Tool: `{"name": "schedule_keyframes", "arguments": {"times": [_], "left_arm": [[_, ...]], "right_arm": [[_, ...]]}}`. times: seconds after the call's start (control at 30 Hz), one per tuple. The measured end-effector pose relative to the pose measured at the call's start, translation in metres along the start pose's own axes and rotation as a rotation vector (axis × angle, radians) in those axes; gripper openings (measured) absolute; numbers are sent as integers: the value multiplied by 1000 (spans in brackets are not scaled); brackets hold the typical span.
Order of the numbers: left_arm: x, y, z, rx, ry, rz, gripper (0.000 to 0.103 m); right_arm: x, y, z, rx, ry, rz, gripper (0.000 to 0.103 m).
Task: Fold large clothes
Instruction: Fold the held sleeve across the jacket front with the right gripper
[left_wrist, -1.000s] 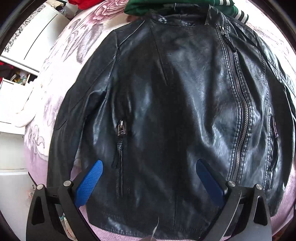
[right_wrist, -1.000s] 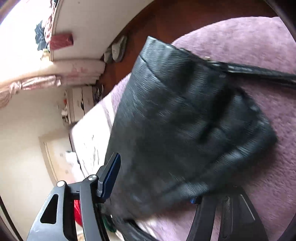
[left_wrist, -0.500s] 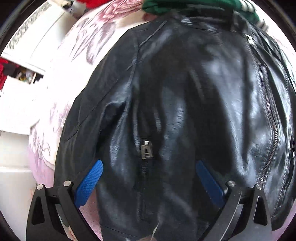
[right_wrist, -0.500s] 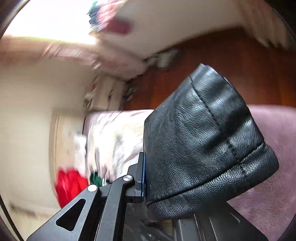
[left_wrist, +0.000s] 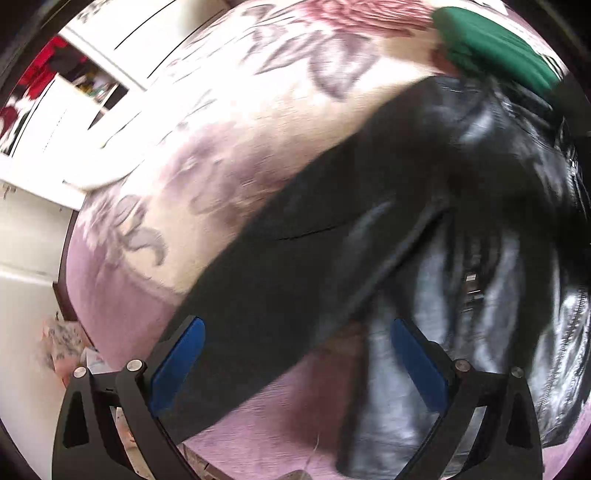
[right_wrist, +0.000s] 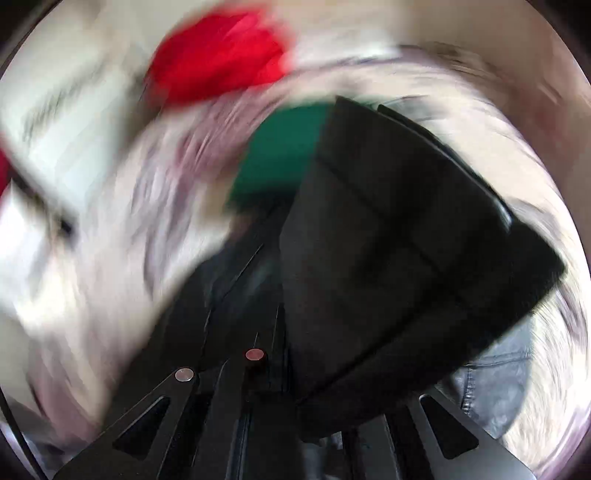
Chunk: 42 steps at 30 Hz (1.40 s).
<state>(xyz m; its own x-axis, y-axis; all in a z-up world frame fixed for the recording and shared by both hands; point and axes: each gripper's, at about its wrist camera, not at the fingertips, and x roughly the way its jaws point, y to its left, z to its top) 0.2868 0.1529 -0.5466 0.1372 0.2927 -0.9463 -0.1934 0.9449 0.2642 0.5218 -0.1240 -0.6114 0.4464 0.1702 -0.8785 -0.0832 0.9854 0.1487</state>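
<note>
A black leather jacket lies front up on a pink flowered bedspread. In the left wrist view its left sleeve runs down between my left gripper's blue pads. My left gripper is open and hovers over the sleeve's cuff end. My right gripper is shut on the jacket's other sleeve and holds its cuff end up over the jacket body. The right wrist view is heavily blurred.
A green garment lies past the jacket's collar; it also shows in the right wrist view. A red garment lies farther back. White furniture stands left of the bed. The bed's edge drops off at the left.
My left gripper has swung left from over the jacket's body to over its left sleeve. My right gripper closed on the other sleeve, lifted it and swung it toward the jacket.
</note>
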Motion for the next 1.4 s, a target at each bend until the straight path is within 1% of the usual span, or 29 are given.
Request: {"name": "schedule_keyframes", "arguments": {"times": [0.03,0.07,0.13,0.17,0.2,0.23,0.3,0.33,0.4,0.43,0.5,0.57,0.6,0.63,0.67,0.7,0.73,0.77,0.83,0.87,0.9,0.97,1.07,1.17,1.23,1.27,1.33,1.37,1.4], "left_arm": [[5,13,-3,-9,9,2,103],[2,15,-17,-16,17,-1,103],[7,29,-20,-28,38,-21,103],[9,34,-22,-31,41,-30,103],[11,40,-25,-29,41,-38,103],[11,40,-26,-24,38,-41,103],[10,45,-29,-11,32,-45,103],[3,49,-34,-6,27,-47,103],[-4,41,-34,-6,23,-50,103],[-10,37,-35,-4,21,-51,103],[-16,31,-32,-5,17,-49,103],[-22,20,-30,-5,16,-46,103],[-22,16,-29,-2,16,-41,103],[-21,10,-28,3,16,-34,103],[-22,6,-27,6,17,-29,103],[-23,-1,-27,9,18,-24,103],[-25,-11,-26,18,20,-18,103],[-27,-17,-24,23,23,-18,103],[-34,-34,-19,35,13,-27,103],[-38,-43,-15,42,3,-31,103],[-41,-52,-11,49,-6,-36,103],[-43,-74,4,52,-18,-68,103],[-24,-107,32,68,15,-93,103],[9,-128,59,71,11,-1,103],[39,-134,71,78,40,50,103],[52,-135,74,77,64,44,103],[67,-133,75,57,100,5,103],[66,-131,76,51,101,-4,103],[61,-128,74,53,95,-11,103]], "right_arm": [[17,27,-28,-68,50,-12,5],[44,51,-44,-123,138,-11,5],[74,69,-71,-127,262,3,15],[82,70,-79,-99,313,42,26],[81,66,-82,-61,330,81,36],[72,56,-85,6,337,137,40],[45,30,-96,152,334,239,64],[27,10,-103,240,316,289,66],[-8,-34,-126,424,279,348,69],[-20,-62,-136,525,265,354,70],[-37,-119,-162,727,247,324,71],[-37,-172,-194,935,242,278,71],[-31,-194,-212,1030,236,290,71],[-27,-222,-220,1097,224,330,71],[-18,-235,-233,1168,203,391,71],[-9,-246,-241,1240,181,444,67],[-3,-258,-249,1321,124,520,60],[-4,-278,-254,1381,71,557,43],[-8,-293,-260,1482,18,513,43],[-14,-302,-259,1504,-4,494,43],[-16,-309,-262,1504,4,494,43],[-17,-317,-270,1493,32,531,43],[-27,-328,-283,1435,74,525,43],[-34,-327,-286,1397,122,510,45],[-49,-324,-285,1333,170,459,48],[-55,-327,-281,1298,191,430,55],[-69,-320,-279,1205,234,364,57],[-76,-314,-276,1152,255,328,58],[-80,-307,-271,1089,290,274,62]]}}
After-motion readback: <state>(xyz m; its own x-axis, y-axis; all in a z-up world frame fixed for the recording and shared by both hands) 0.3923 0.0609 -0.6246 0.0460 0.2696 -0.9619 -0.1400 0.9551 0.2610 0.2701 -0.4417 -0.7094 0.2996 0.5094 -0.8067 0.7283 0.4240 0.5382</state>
